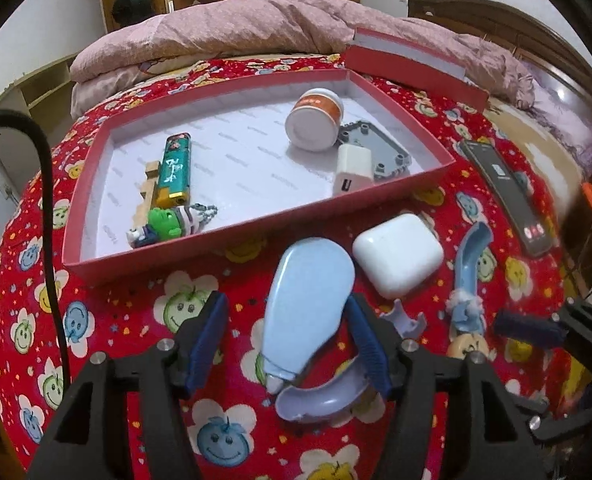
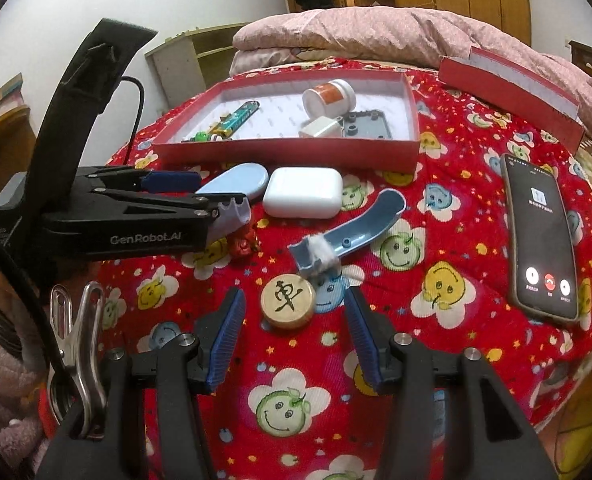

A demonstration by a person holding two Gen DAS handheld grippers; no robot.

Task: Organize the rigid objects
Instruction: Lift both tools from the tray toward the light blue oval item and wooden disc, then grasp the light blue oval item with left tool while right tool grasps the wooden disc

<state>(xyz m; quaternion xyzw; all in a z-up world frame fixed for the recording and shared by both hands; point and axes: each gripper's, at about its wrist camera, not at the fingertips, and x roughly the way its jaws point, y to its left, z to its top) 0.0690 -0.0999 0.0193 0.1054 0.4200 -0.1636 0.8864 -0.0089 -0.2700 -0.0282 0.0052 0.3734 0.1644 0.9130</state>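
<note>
In the left wrist view my left gripper [image 1: 287, 300] is open around a light blue oval dispenser [image 1: 307, 280] lying on the red bedspread. Its left pad stands clear of the dispenser and its right pad is close against the side. A lilac curved cap [image 1: 319, 400] lies at the dispenser's near end. In the right wrist view my right gripper [image 2: 294, 294] is open, with a round wooden chess piece [image 2: 288, 300] lying just ahead between its fingertips, untouched. The red box [image 1: 256, 248] behind holds a lighter [image 1: 176, 168], a white jar [image 1: 313, 120], a charger [image 1: 353, 168] and a toy figure [image 1: 168, 226].
A white earbud case [image 2: 301, 192] and a blue curved part [image 2: 359, 228] lie in front of the box. A phone [image 2: 541, 236] with a lit screen lies to the right. The box lid [image 2: 507, 92] rests at the back right. A metal clip [image 2: 76, 332] hangs at the near left.
</note>
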